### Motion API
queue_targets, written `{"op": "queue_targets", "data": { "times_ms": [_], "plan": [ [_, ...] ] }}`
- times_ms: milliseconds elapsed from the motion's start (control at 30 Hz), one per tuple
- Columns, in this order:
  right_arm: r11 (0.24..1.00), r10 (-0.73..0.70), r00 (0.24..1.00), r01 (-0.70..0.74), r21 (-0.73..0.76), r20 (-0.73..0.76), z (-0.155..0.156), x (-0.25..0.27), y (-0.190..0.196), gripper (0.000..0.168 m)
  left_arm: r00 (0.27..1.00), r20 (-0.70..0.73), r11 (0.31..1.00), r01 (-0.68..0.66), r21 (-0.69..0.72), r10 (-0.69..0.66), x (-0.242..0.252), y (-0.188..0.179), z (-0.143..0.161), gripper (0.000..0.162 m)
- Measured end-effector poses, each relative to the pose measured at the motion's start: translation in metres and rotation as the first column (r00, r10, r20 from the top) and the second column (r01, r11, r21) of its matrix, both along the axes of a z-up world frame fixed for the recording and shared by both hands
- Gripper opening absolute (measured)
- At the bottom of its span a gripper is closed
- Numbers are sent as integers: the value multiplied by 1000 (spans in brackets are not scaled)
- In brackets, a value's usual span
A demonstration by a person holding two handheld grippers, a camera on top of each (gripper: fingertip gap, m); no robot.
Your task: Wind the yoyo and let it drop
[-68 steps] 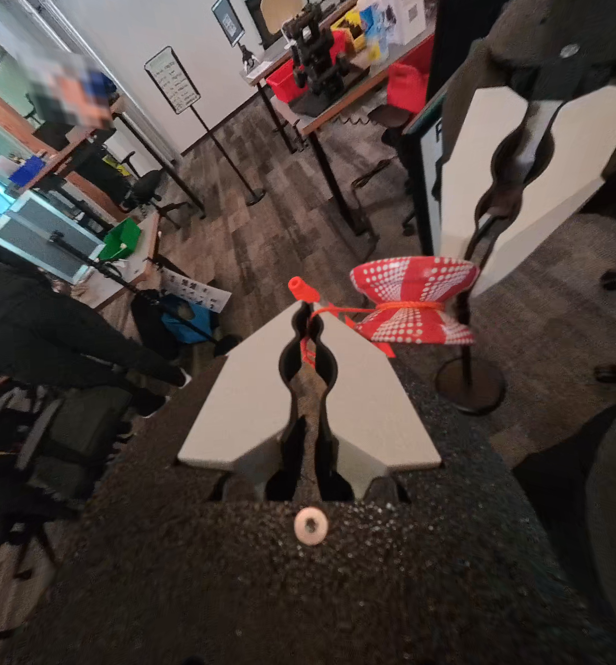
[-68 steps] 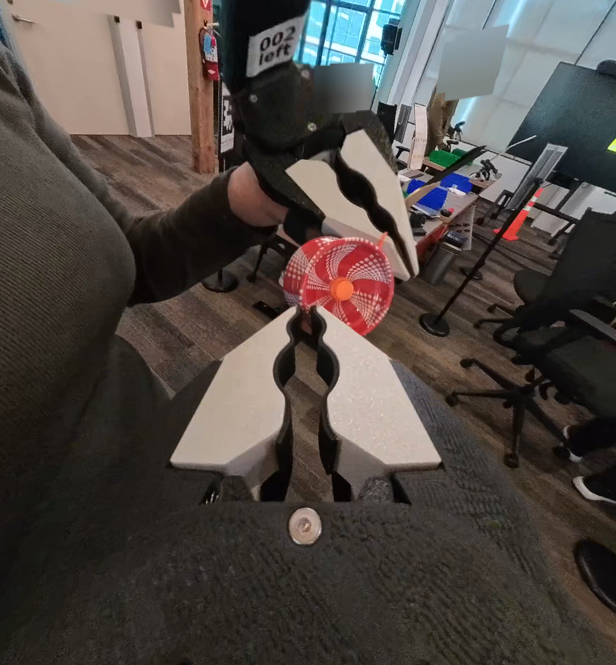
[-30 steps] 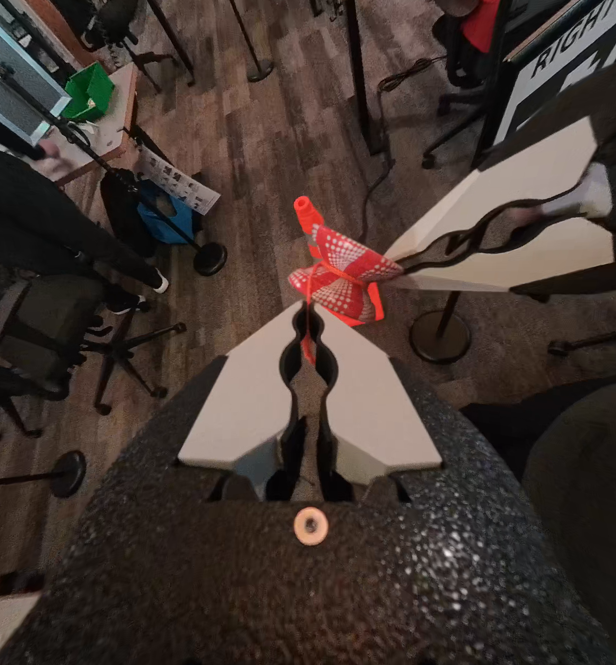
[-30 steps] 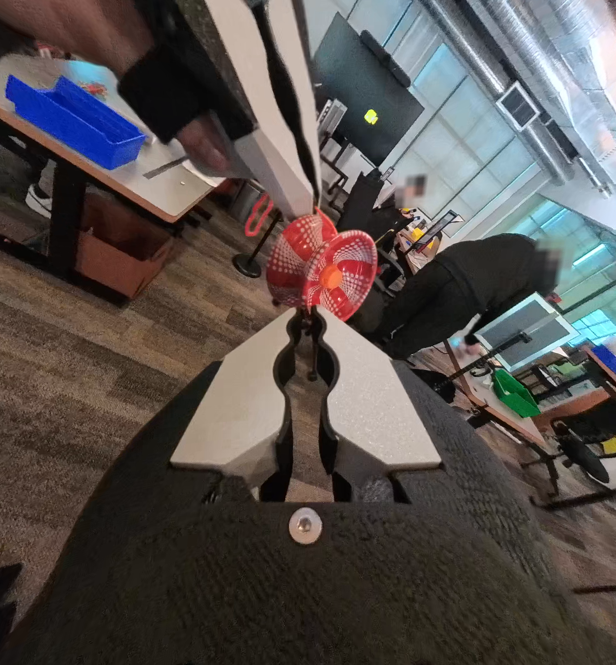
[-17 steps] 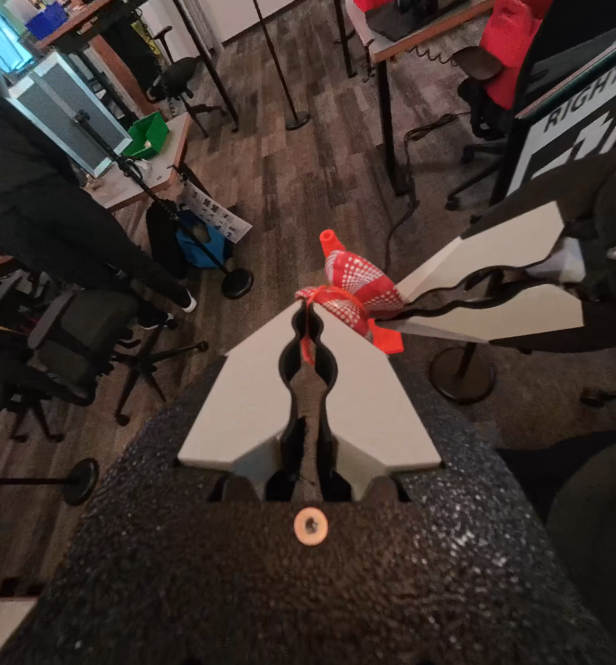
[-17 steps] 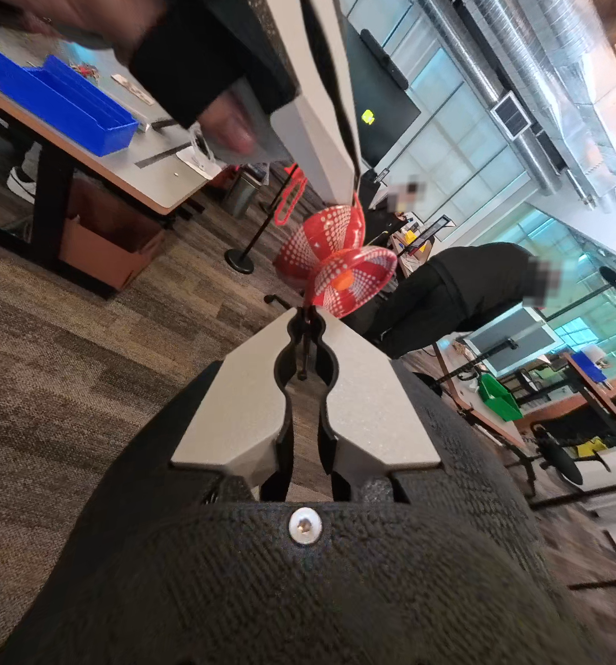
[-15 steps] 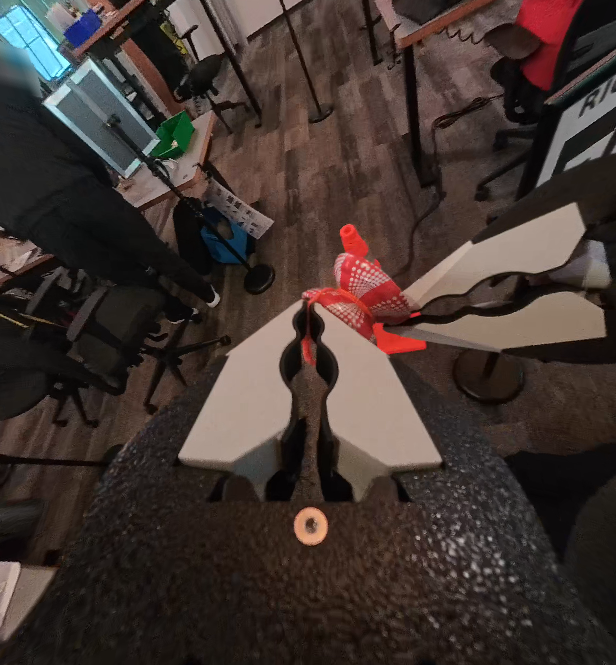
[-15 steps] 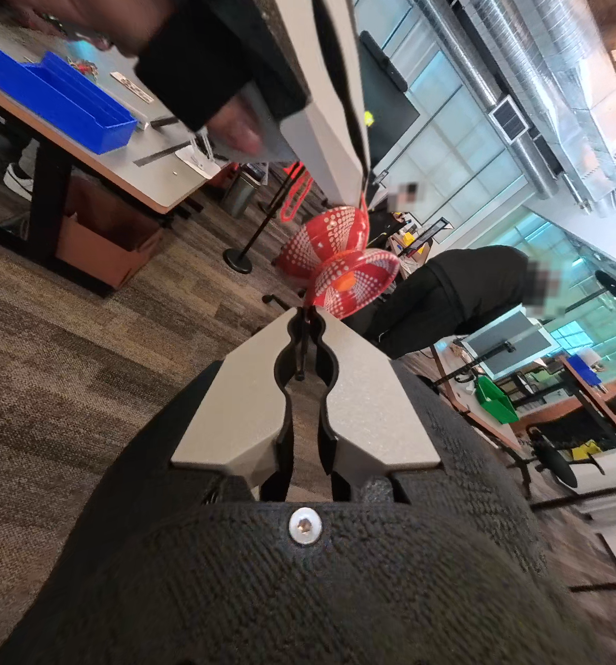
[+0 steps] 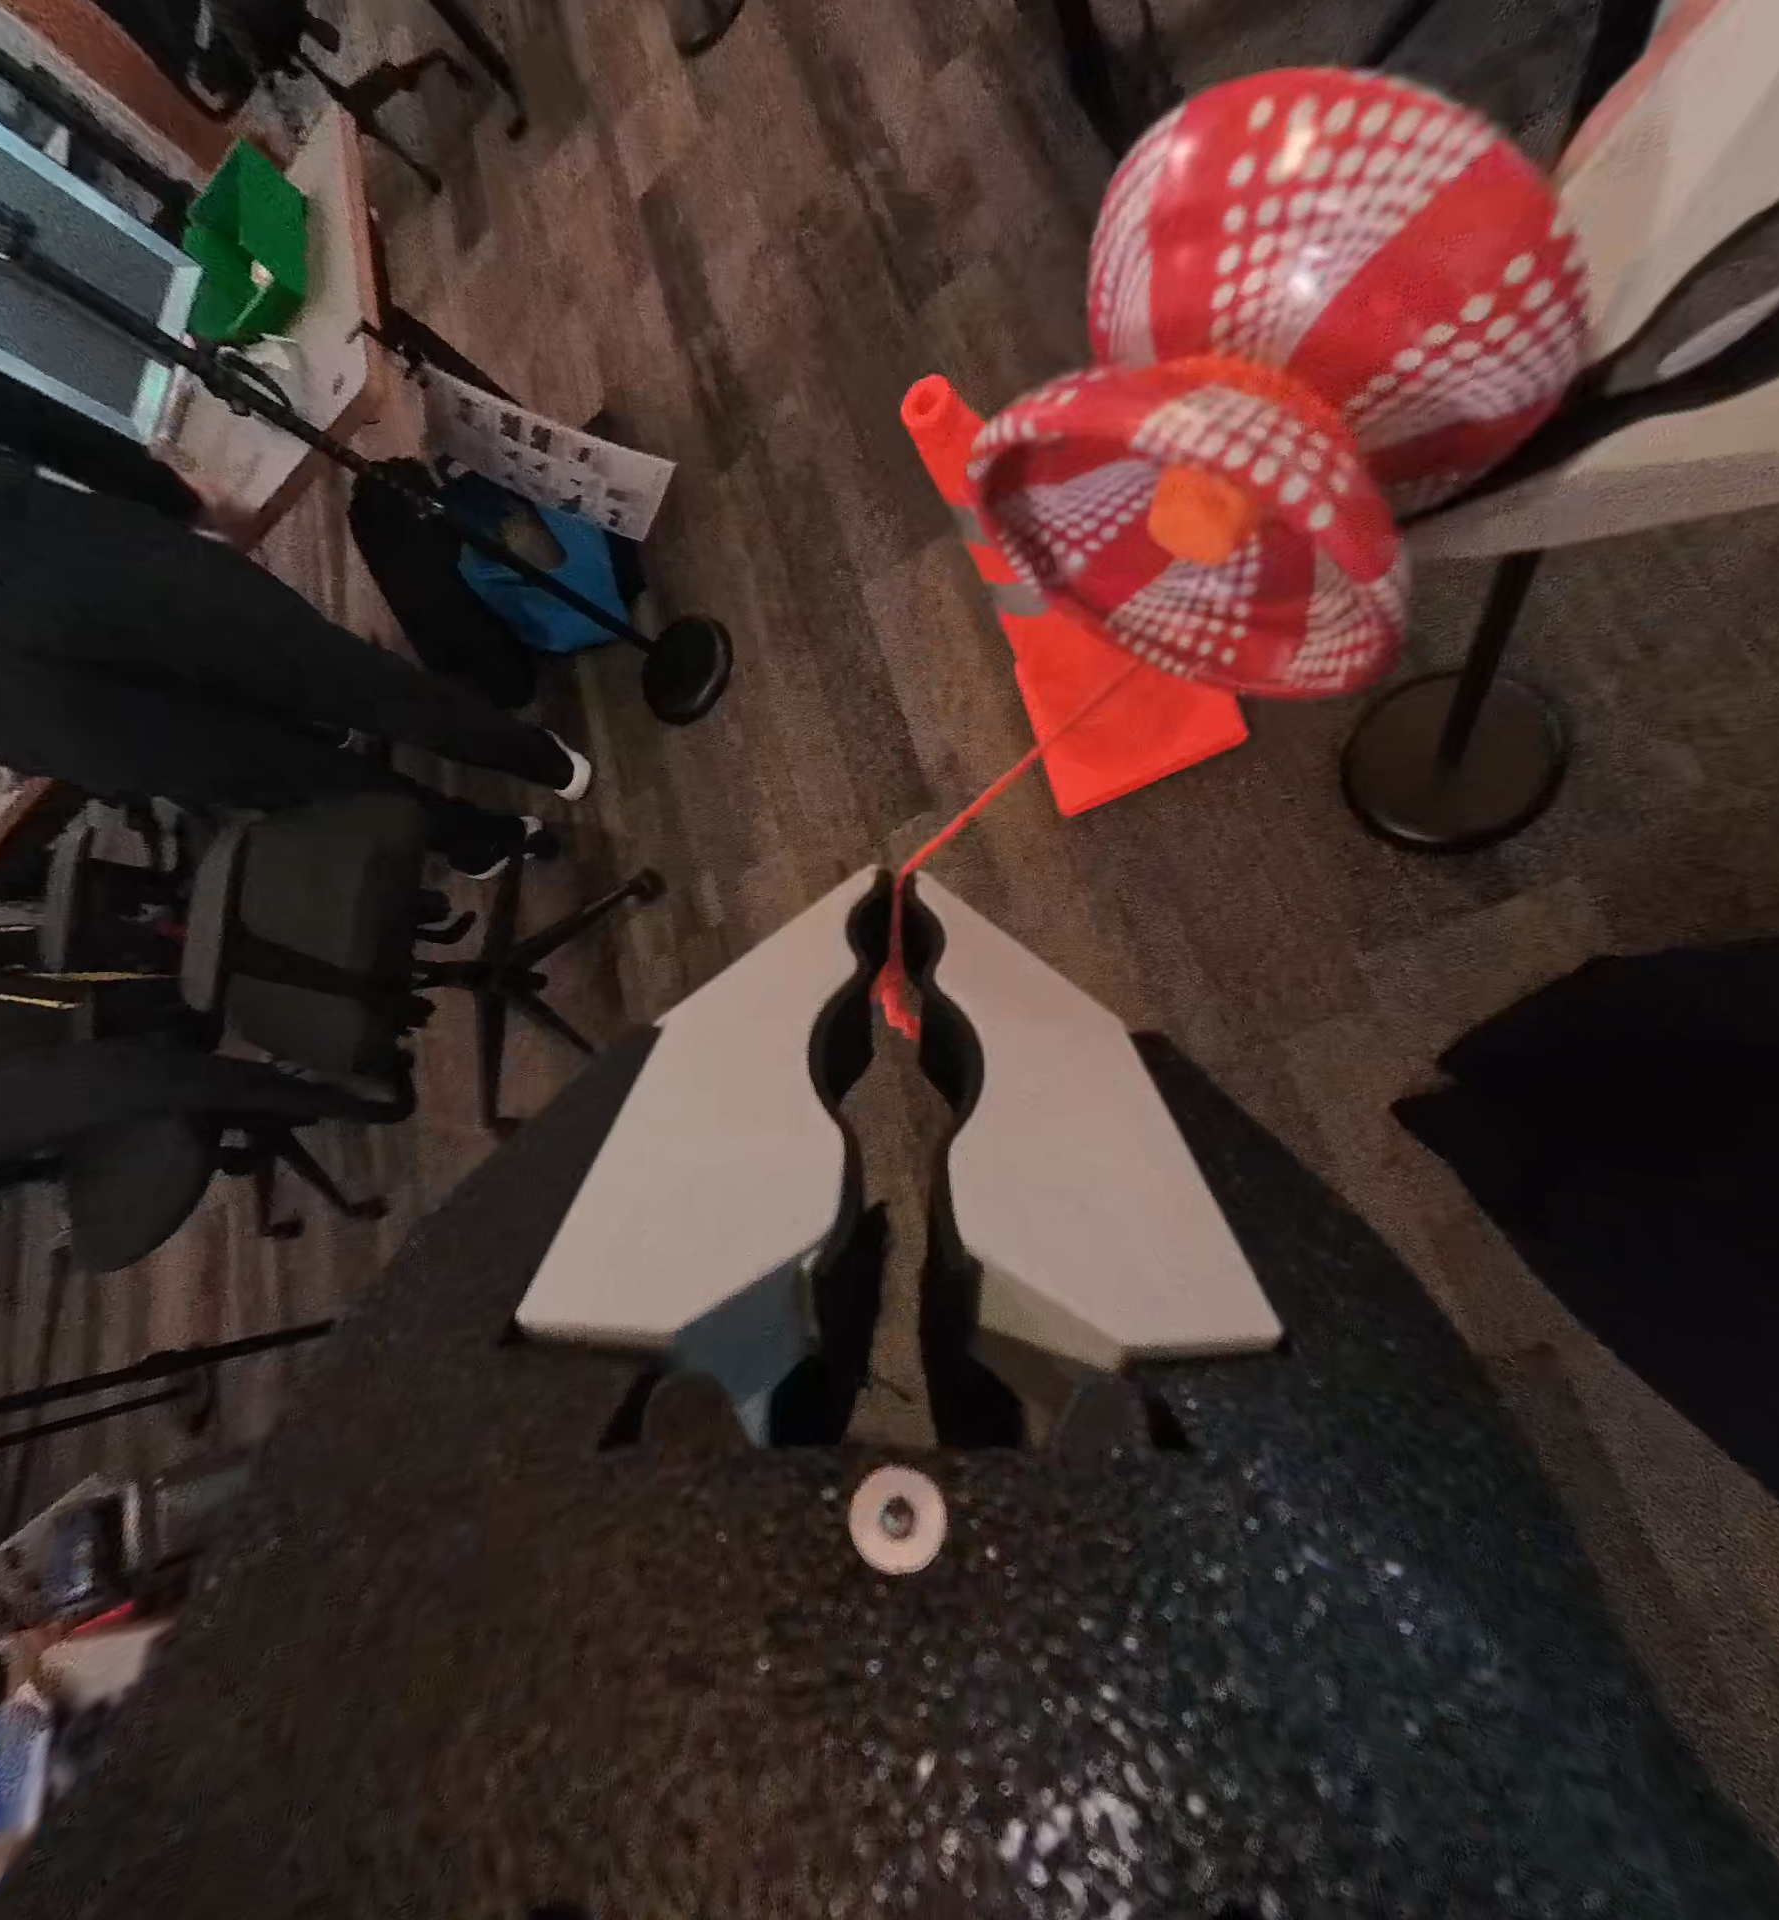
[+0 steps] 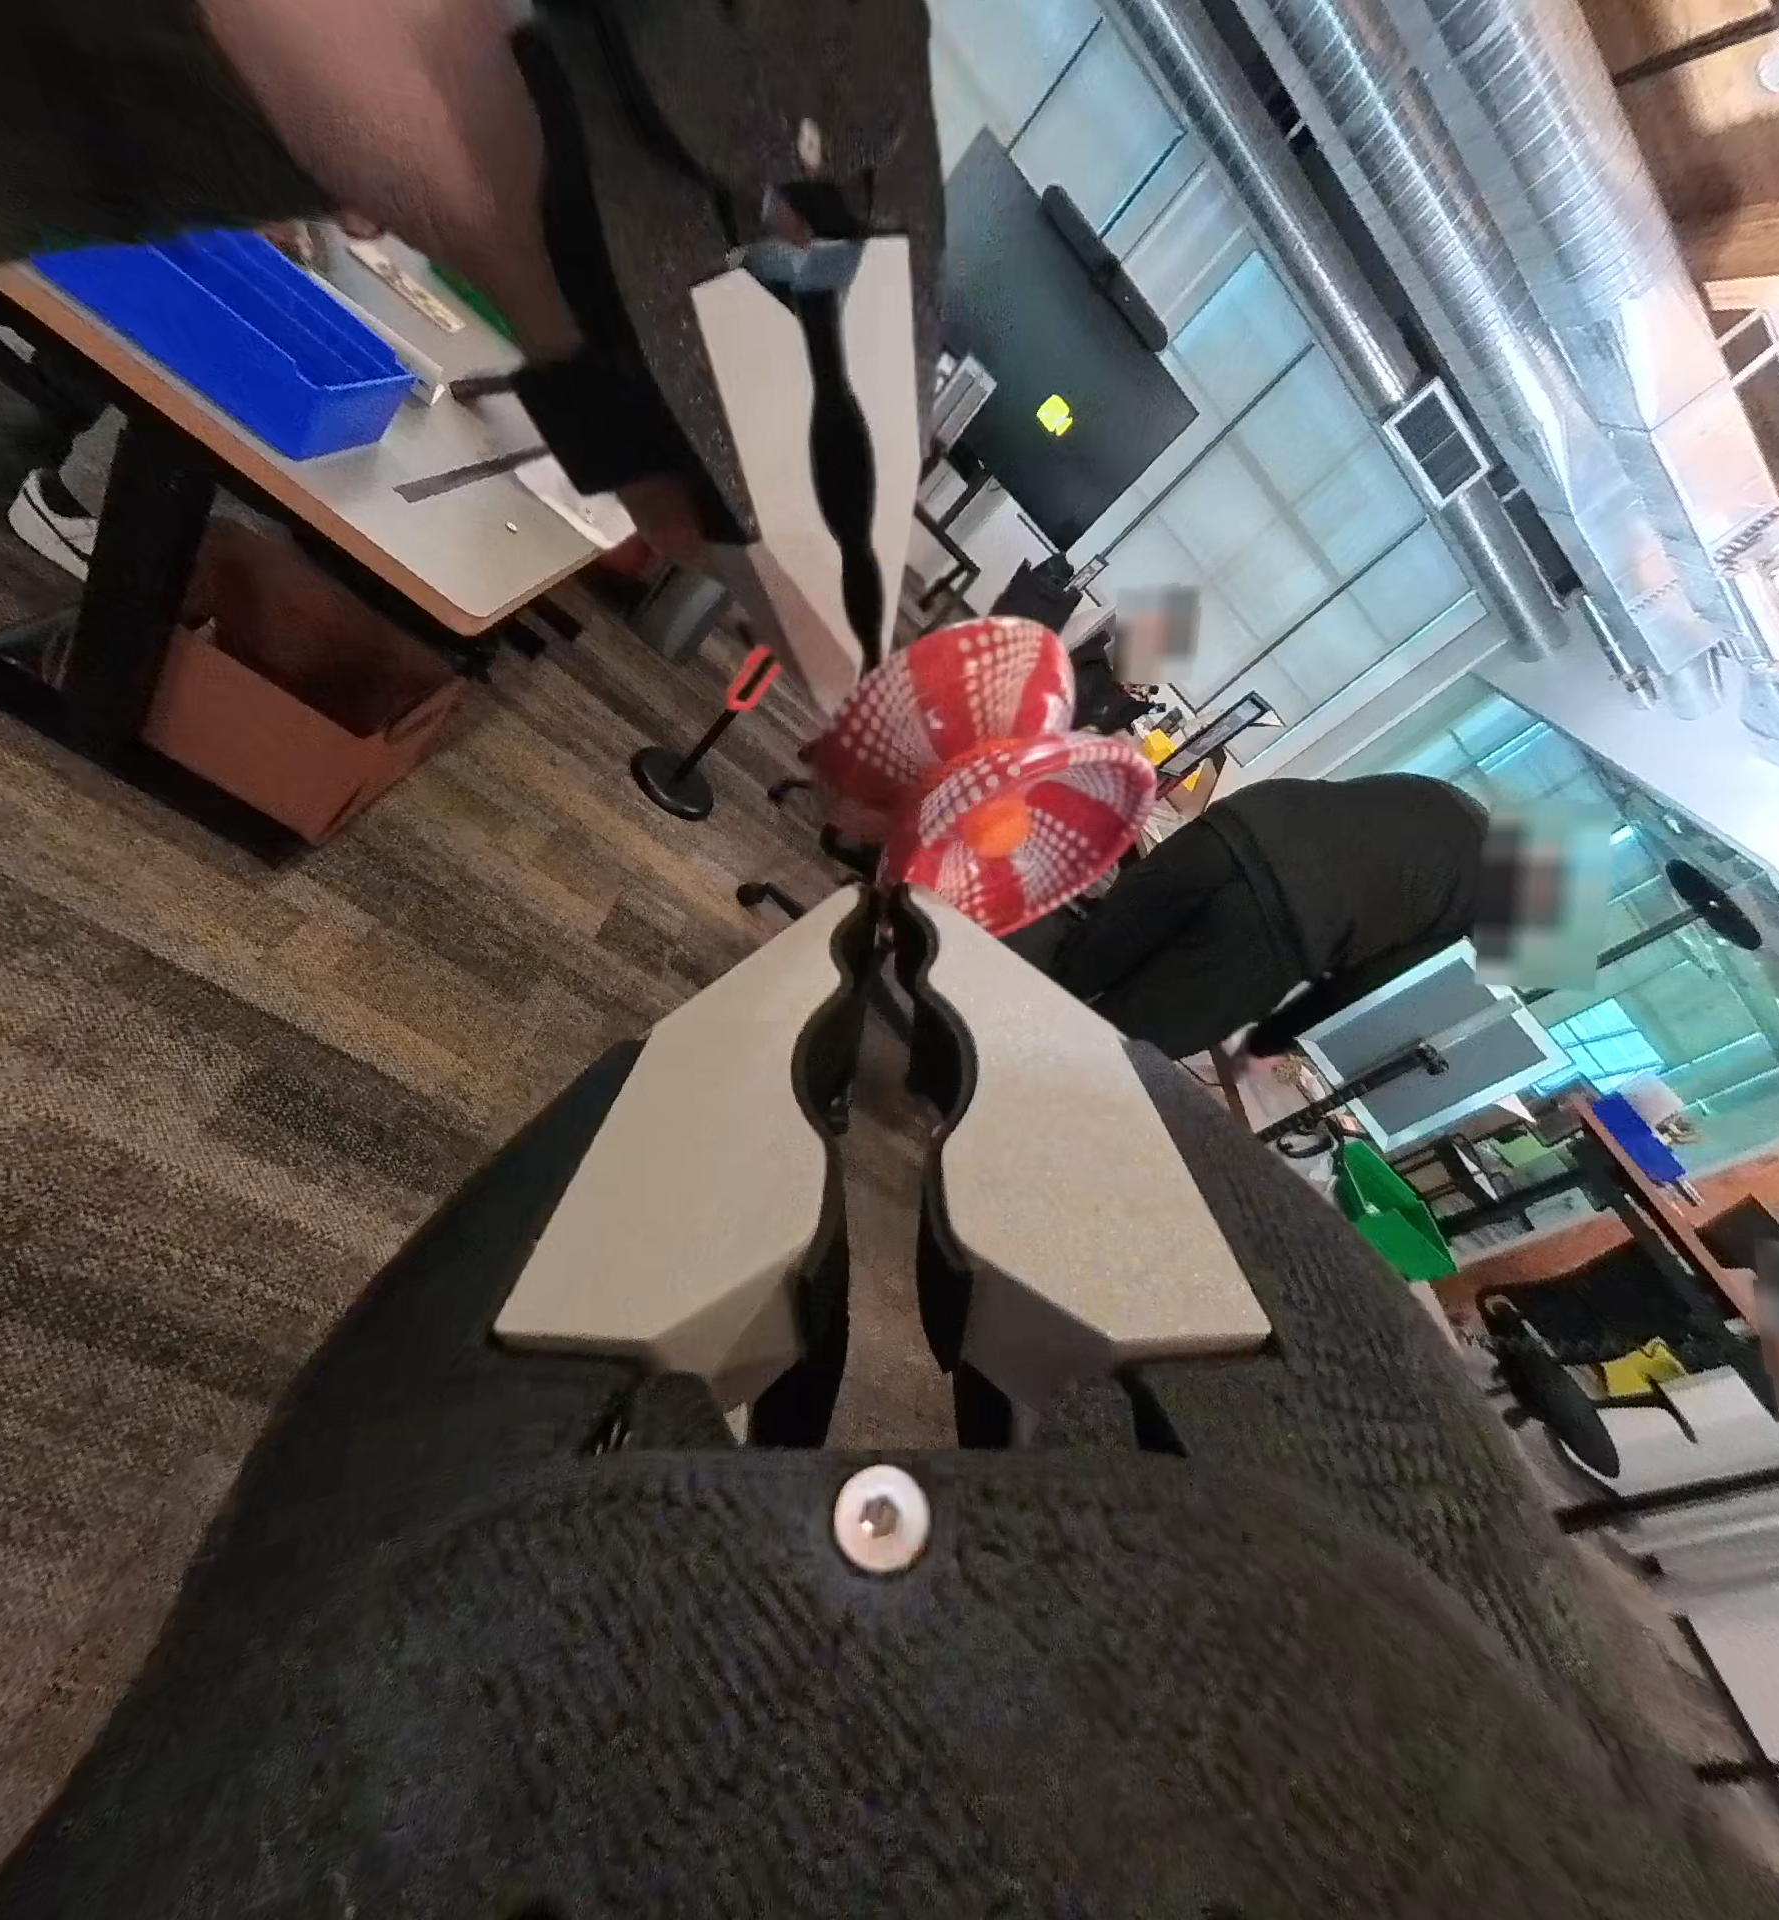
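Observation:
The red yoyo with white dots (image 9: 1280, 364) hangs in the air at the upper right of the left wrist view. My right gripper (image 9: 1591, 400) comes in from the right edge there and is shut on the yoyo's rim. An orange string (image 9: 1010, 769) runs taut from the yoyo's axle gap to my left gripper (image 9: 895, 894), which is shut on the string's end. In the right wrist view the yoyo (image 10: 989, 769) sits just past my right gripper's tips (image 10: 880, 904), and the left gripper (image 10: 869, 665) points down at it from above.
Below lie patterned carpet, an orange traffic cone (image 9: 1072, 686), stanchion bases (image 9: 1451, 758) and office chairs (image 9: 272, 997). A person in black (image 10: 1280, 914) bends over nearby. A table with a blue bin (image 10: 230, 332) and a cardboard box (image 10: 282, 717) stand at the left. About 8 cm separates my left fingertips from my right.
The two grippers have drawn apart: the yoyo has moved up and right from the left gripper's tips, and a stretch of string now shows between them. Both stay shut.

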State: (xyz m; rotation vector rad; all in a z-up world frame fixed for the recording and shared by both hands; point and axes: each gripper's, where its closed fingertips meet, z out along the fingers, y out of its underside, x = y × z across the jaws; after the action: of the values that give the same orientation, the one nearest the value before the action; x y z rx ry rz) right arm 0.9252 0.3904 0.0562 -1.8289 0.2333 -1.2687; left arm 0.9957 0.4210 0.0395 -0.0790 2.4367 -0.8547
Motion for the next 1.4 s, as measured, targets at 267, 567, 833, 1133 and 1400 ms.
{"op": "queue_targets", "data": {
  "times_ms": [267, 567, 833, 1133, 1400],
  "plan": [
    [981, 128, 992, -125, -147, 13, -17, -11, 18, 0, 999, 48, 992, 23, -122, -17, 3, -8, 19, 0],
    [971, 50, 999, -53, -233, -19, -36, 2, 18, 0, 988, 66, 984, 148, -103, -142, -28, -27, 33, 0],
    [997, -46, 998, 44, -56, -39, -18, 13, 5, 1, 996, -21, 946, 81, -313, -92, -54, -35, 38, 0],
    [992, -123, 992, 122, 26, 39, -1, 19, -8, 0, 976, -177, 901, 42, -431, -131, -79, -42, 18, 0],
    [977, 31, 999, -27, 210, -17, 17, 5, -13, 0, 951, 41, 789, 278, -547, -307, -106, -44, 35, 0]
  ]
}}
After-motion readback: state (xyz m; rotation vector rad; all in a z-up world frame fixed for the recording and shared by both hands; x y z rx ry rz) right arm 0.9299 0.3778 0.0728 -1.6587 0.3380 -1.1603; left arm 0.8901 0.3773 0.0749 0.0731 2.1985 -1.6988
